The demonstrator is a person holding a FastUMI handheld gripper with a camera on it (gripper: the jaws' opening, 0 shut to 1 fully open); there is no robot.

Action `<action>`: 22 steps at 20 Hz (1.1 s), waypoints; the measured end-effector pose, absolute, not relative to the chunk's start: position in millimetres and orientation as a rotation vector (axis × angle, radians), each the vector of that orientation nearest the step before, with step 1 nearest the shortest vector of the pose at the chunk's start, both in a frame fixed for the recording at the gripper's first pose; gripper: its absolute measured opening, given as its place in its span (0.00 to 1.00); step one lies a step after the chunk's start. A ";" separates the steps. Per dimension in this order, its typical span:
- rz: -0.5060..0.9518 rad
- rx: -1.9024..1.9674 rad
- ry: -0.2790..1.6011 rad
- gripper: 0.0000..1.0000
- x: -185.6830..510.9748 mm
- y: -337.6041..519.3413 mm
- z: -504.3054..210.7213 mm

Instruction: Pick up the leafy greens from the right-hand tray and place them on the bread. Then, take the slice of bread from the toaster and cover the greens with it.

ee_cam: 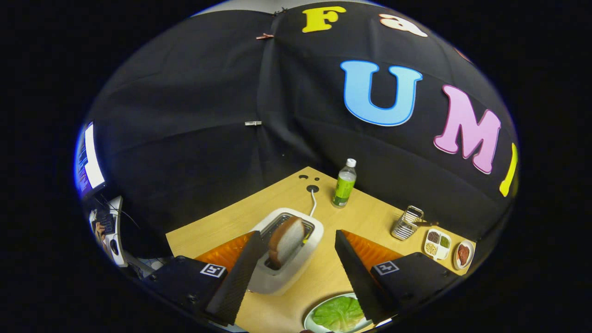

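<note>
A white toaster (pixel 281 276) stands on the wooden table (pixel 370 217), with a slice of bread (pixel 286 241) sticking up out of its slot. My gripper (pixel 298 235) is open and holds nothing. It hovers above the toaster, and the slice sits between the fingers, close to the left one. Nearer to me, below and between the fingers, a white plate (pixel 309 320) carries a flat leaf of greens (pixel 338 313). The right finger hides the plate's right side. I cannot tell whether bread lies under the leaf.
A green bottle (pixel 344 186) stands beyond the toaster near the table's back corner. To the right are a wire rack (pixel 407 223), a small compartment tray (pixel 437 243) and a dish holding something red (pixel 463 254). The toaster's cord runs to a cable hole (pixel 312 188).
</note>
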State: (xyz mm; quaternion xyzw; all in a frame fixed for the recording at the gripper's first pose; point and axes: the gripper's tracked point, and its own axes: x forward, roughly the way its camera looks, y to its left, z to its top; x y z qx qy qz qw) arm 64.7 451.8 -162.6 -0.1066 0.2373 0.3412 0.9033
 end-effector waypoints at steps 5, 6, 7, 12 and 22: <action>0.714 -0.299 0.491 0.98 75.1 485.7 -190.4; 0.701 -0.327 0.487 0.98 79.8 487.3 -199.2; 0.685 -0.352 0.493 0.98 84.2 486.9 -209.8; 0.622 -0.356 0.577 0.94 99.4 486.3 -252.5; 0.515 -0.227 0.673 0.24 97.8 487.4 -257.6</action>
